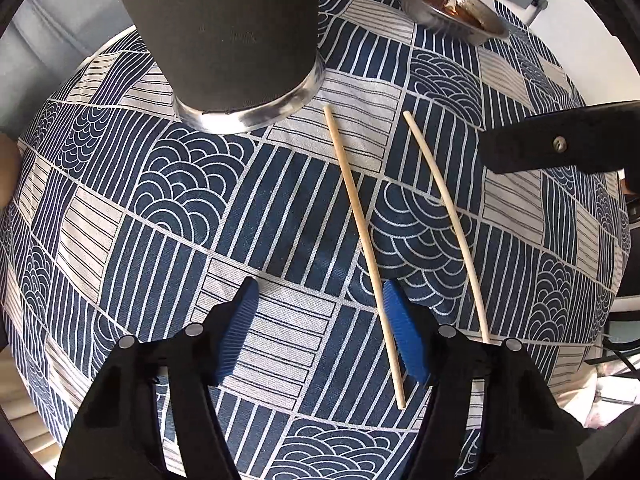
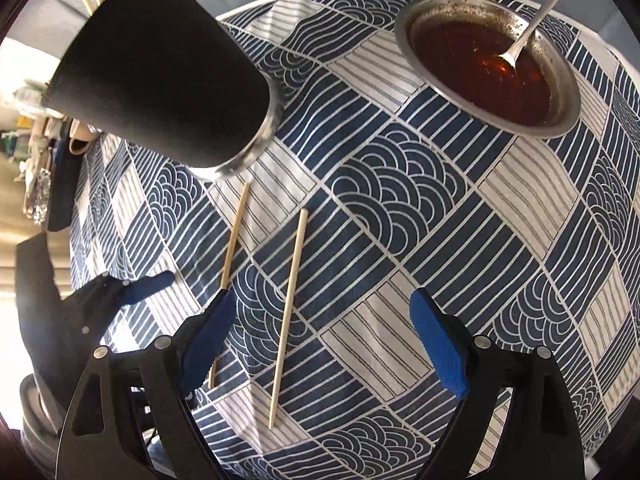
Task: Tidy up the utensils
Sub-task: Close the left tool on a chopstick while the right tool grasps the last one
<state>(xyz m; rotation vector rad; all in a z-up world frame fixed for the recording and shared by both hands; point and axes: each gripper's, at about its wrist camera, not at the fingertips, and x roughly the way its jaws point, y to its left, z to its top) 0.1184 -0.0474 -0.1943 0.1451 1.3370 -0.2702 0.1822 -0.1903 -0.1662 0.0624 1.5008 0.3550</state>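
Two wooden chopsticks lie loose on the patterned tablecloth. In the left wrist view the nearer chopstick (image 1: 365,256) runs between my left gripper's fingers, close to the right blue pad (image 1: 404,336); the other chopstick (image 1: 452,216) lies to its right. My left gripper (image 1: 320,312) is open and empty. In the right wrist view one chopstick (image 2: 289,316) lies between the fingers of my right gripper (image 2: 324,320), which is open and empty; the second chopstick (image 2: 230,256) passes under its left pad. A black holder cup (image 2: 160,68) with several chopsticks stands behind them; it also shows in the left wrist view (image 1: 228,36).
A metal bowl (image 2: 568,80) of dark red sauce with a spoon (image 2: 528,28) stands at the far right; it also shows in the left wrist view (image 1: 444,4). The blue-and-white tablecloth (image 1: 240,208) covers the round table. The left gripper (image 2: 132,288) shows at the right view's left.
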